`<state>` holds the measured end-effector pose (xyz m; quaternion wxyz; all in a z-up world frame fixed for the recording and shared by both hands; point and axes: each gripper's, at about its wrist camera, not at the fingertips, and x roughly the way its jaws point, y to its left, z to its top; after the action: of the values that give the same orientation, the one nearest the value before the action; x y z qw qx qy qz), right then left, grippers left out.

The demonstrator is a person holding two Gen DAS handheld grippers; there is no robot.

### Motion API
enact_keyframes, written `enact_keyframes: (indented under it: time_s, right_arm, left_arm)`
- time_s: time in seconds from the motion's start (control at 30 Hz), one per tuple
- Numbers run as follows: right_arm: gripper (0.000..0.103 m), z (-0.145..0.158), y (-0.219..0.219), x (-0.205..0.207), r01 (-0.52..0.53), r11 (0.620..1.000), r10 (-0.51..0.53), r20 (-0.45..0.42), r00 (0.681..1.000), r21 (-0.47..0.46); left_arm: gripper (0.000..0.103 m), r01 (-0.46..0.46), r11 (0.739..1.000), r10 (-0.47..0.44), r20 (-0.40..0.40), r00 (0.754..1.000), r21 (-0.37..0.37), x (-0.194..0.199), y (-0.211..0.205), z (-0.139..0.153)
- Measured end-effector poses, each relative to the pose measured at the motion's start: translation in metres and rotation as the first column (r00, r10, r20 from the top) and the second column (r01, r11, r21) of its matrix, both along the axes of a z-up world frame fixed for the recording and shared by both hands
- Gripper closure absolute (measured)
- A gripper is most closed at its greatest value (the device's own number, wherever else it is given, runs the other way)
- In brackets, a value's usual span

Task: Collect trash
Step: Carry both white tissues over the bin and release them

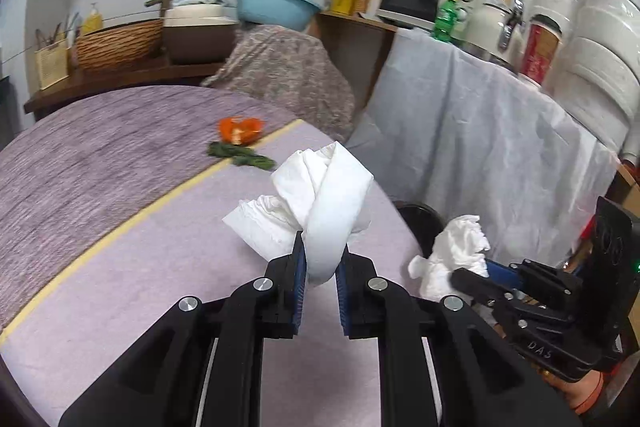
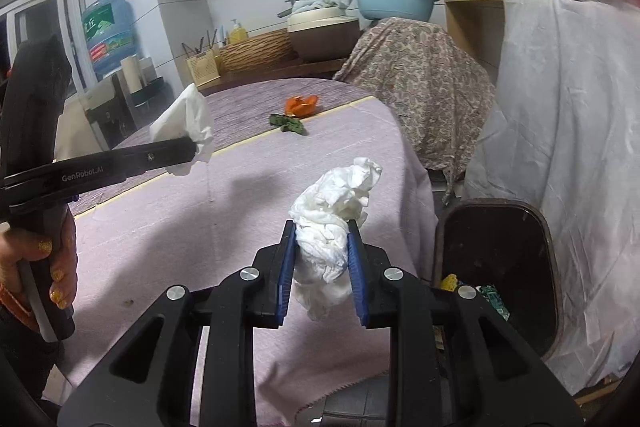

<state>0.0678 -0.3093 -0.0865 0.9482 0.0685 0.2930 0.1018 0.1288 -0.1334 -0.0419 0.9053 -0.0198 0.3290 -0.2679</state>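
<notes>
Purple cloth covers the round surface [image 2: 168,227] under both your tools, and the dark bin [image 2: 496,267] stands open just beyond its edge, down and to the right of the right fingers. Your right gripper [image 2: 322,227] pinches one crumpled tissue [image 2: 336,211]; your left gripper [image 1: 322,247] pinches a second, a twisted tissue [image 1: 320,187] that loops up past the fingertips. Carry each wad fully over the bin mouth before spreading the fingers, right one first since it looks nearer, so nothing snags on the rim or drifts onto the cloth. Two tissues are in hand; farther ahead of the fingers lie one orange peel [image 1: 240,130] and one green scrap [image 1: 240,155], not yet collected.
</notes>
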Motion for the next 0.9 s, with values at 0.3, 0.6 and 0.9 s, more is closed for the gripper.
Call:
enact_keyframes:
  time_s: [0.3,0.6,0.9]
  right_arm:
    - [0.077,-0.014,-0.048,-0.005,0.136,0.990,-0.137,-0.013,0.991,-0.018]
    - [0.077,-0.057,-0.096,0.014,0.247,0.968,-0.249,-0.093,0.964,-0.035]
    - [0.072,-0.103,-0.119,0.039,0.284,0.957,-0.291,-0.163,0.943,-0.067]
  left_arm:
    - [0.089,0.127,0.992,-0.127,-0.013,0.992,0.013,-0.001,-0.064,-0.006]
    - [0.089,0.211,0.977,-0.210,-0.060,0.976,0.015,0.009,-0.117,-0.015]
    - [0.089,0.250,0.967,-0.245,-0.085,0.966,0.051,0.019,-0.163,-0.023]
